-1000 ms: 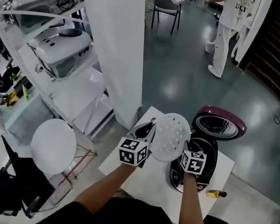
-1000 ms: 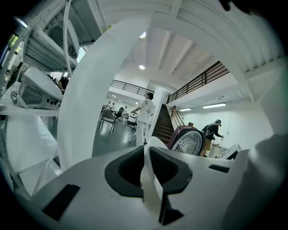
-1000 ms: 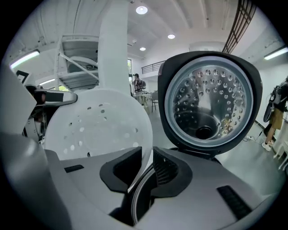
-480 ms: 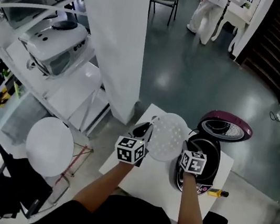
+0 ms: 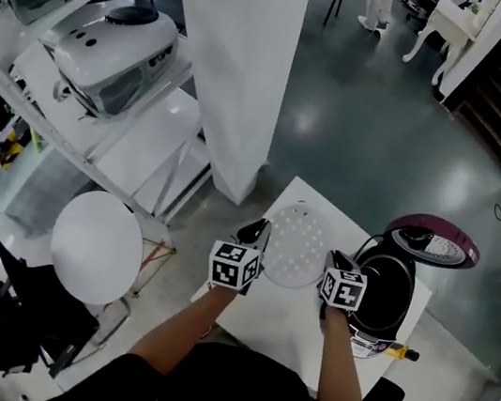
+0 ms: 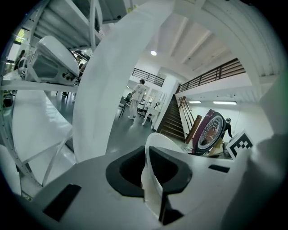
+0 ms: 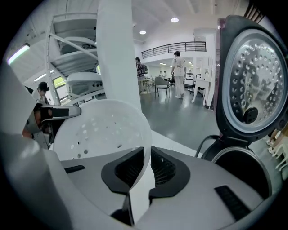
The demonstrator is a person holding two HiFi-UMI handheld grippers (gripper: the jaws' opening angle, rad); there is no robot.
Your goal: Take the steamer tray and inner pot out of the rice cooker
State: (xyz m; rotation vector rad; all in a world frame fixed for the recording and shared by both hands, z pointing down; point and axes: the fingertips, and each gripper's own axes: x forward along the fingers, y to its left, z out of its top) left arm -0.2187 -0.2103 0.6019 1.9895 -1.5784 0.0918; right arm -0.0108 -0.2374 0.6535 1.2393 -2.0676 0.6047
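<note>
The white perforated steamer tray [image 5: 298, 246] hangs low over the white table [image 5: 272, 327], left of the open rice cooker [image 5: 371, 334]. My left gripper [image 5: 259, 235] is shut on the tray's left rim, which runs between its black pads [image 6: 126, 168]. My right gripper [image 5: 335, 260] is shut on the right rim; the tray [image 7: 101, 130] spreads out ahead of its jaws. The dark inner pot [image 5: 387, 294] sits in the cooker body. The cooker's lid [image 5: 435, 243] stands open, its inner plate [image 7: 256, 85] facing my right gripper.
A wide white pillar [image 5: 239, 69] rises just behind the table. Shelves with white machines [image 5: 113, 53] fill the left. A round white stool top [image 5: 97, 246] stands left of the table. A small yellow and black object [image 5: 402, 352] lies beside the cooker.
Both grippers have carried the steamer tray down and to the left, away from above the cooker's opening and closer to the table top.
</note>
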